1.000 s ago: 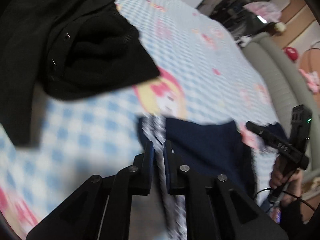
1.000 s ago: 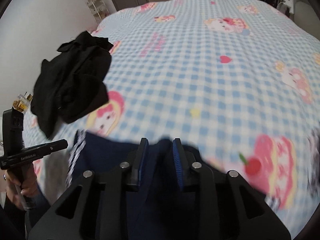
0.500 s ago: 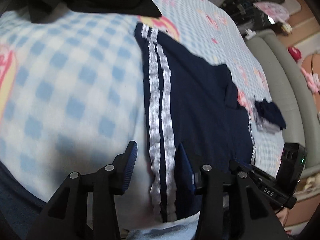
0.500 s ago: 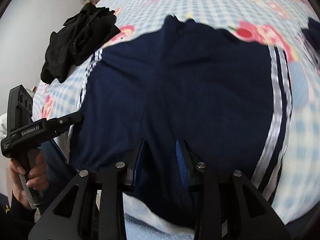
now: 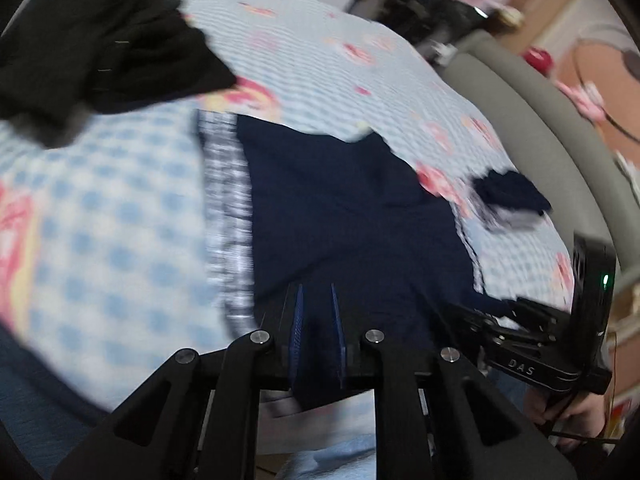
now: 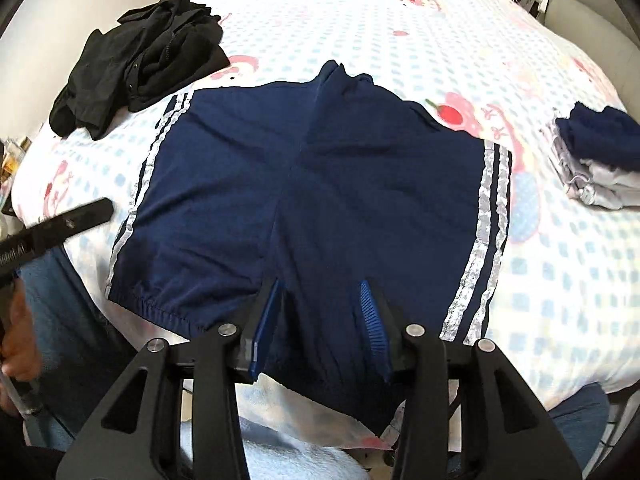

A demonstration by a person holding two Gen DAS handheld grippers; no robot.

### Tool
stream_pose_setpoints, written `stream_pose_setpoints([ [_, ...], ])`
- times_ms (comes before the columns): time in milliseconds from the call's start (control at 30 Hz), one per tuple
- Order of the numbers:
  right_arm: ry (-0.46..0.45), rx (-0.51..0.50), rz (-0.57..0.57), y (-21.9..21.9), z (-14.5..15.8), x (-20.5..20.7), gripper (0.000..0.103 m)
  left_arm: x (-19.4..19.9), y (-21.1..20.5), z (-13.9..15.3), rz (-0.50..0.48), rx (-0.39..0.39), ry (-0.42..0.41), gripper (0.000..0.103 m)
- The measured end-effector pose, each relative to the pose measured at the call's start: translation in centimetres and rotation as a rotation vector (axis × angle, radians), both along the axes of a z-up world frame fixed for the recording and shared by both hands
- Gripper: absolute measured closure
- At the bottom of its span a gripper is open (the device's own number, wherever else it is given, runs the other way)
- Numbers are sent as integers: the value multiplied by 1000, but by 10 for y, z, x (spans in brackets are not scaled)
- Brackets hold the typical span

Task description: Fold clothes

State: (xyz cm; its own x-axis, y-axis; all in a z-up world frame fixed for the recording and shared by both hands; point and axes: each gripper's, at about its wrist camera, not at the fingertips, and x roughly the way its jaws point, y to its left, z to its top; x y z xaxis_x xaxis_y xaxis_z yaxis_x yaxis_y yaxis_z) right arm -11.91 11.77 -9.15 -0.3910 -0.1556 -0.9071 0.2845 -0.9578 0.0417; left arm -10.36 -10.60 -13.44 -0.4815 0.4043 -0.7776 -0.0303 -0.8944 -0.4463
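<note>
- Right wrist view shows the navy blue shorts of thin, smooth sports fabric with silver-white side stripes (image 6: 320, 200) lying flat and spread on the bed with the blue-and-white checked cartoon sheet (image 6: 400, 32), with the gathered elastic waistband at the near edge and the two legs pointing away.
- My judgement: the spreading step is finished, but no fold is made in these shorts yet — both halves lie open, side by side.
- A small folded stack of navy and pale grey cloth (image 6: 592, 160) sits at the right on the bed, well apart from the shorts; it looks like a piece already done.
- A crumpled heap of black clothes, thick and matte, with small metal snaps (image 6: 136, 68), waits at the far left, not folded — so more work is left.
- The right gripper (image 6: 320, 308) is over the waistband; its jaws are opening, the navy cloth is between them, and the ribbed blue pads do not press it.
- The left gripper (image 5: 316, 320) is at the same near edge in the left wrist view; its jaws are closing with a narrow gap, dark cloth is between and below them, but the picture is blurred and I cannot tell if the pads pinch it.
- The stripes look slightly cracked and shiny, and the waistband is wrinkled; the fabric seems light and will slide easily on the sheet.
</note>
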Motion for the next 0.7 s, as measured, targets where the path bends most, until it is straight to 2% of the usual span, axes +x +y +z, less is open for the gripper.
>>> stream_pose_setpoints([
  [100,-3,13,-3,-2,-1,3,61,-5,18,-14,-56,-32,-46,87],
  [233,-2,29,-4,-6,-3,8,61,2,17,-34,-42,-151,-145,85],
  [333,-9,41,-3,-3,-6,9,61,13,10,-37,-50,-201,-192,86],
  [433,-15,42,-18,14,-8,13,60,25,2,-17,-53,-197,-142,81],
  [467,-8,35,-34,23,-7,17,59,25,2,-10,-60,-168,-111,76],
  [533,-12,-9,-92,49,-8,24,53,27,8,3,-84,-122,-37,75],
  [600,-32,-54,-160,74,-12,30,53,26,19,12,-116,-88,25,75],
  [667,-59,-41,-183,88,-21,32,53,19,32,2,-141,-112,-2,73],
  [700,-76,-24,-186,91,-27,33,53,15,37,-8,-145,-153,-46,73],
])
